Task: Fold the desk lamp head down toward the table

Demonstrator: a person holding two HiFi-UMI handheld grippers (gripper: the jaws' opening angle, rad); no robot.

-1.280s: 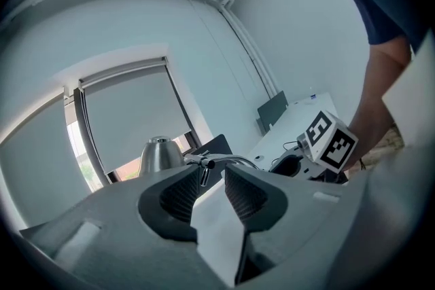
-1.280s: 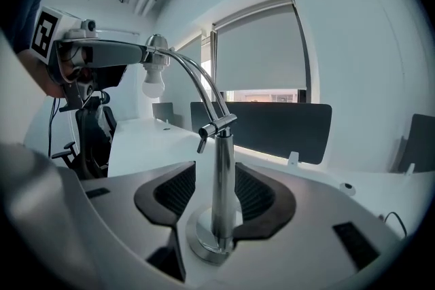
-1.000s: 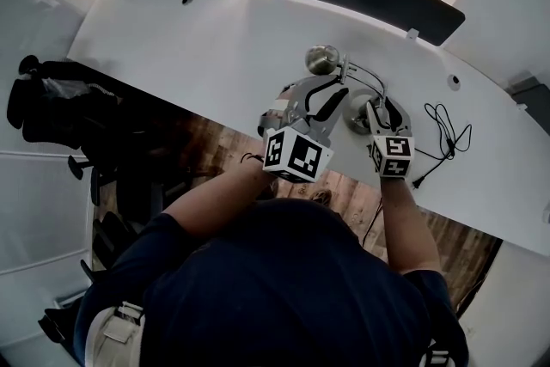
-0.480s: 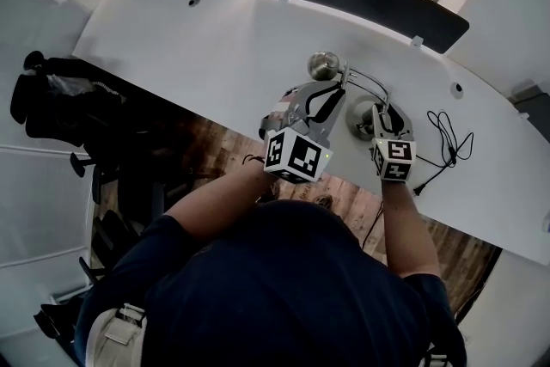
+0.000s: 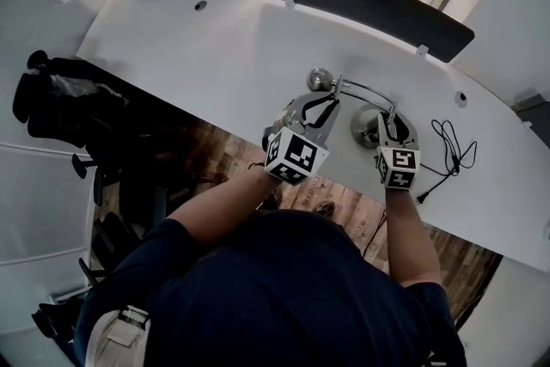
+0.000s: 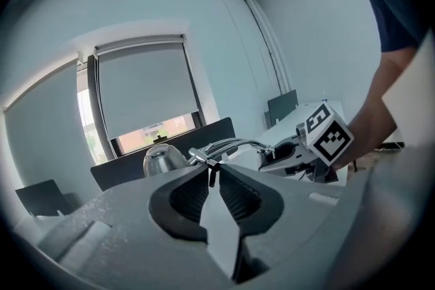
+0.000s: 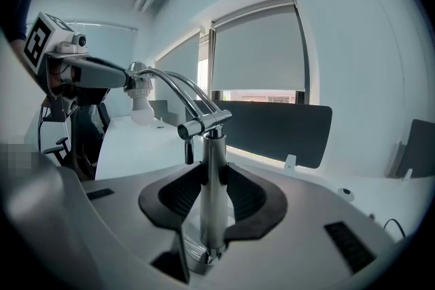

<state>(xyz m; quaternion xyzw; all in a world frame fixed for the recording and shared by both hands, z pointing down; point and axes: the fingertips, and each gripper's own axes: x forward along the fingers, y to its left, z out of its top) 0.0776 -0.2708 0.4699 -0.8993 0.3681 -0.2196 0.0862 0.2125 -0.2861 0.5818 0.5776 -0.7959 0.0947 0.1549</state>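
The left gripper's point(image 6: 213, 172) jaws are drawn almost together, pinching a thin dark tab point(image 6: 213, 178) that hangs from the joint just behind the domed chrome lamp head point(image 6: 162, 159). The right gripper's point(image 7: 214, 170) jaws are clamped on the upright chrome post point(image 7: 215, 204) of the same polished metal desk lamp, one dark ribbed pad on each side of the tube.

From the clamp at the top of that post, the curved twin-rod arm point(image 7: 178, 88) sweeps over to the head, where the left gripper meets it.

Only the gripper views show these two grips. From above, the jaws blend into the metalwork. Only the head view shows the lamp's round flat base point(image 5: 364, 126). It stands on the curved white table point(image 5: 215, 47) close to the near edge, with the head stretched out to the person's left. The head view also shows a loose black cable with a plug point(image 5: 449, 147), lying on the table to the right of the base.

The left gripper view catches the right gripper's cube of black-and-white square markers point(image 6: 327, 135). Both gripper views show a lowered grey roller blind point(image 6: 144, 88) over the window and dark panels point(image 7: 275, 124) along the table's far edge.
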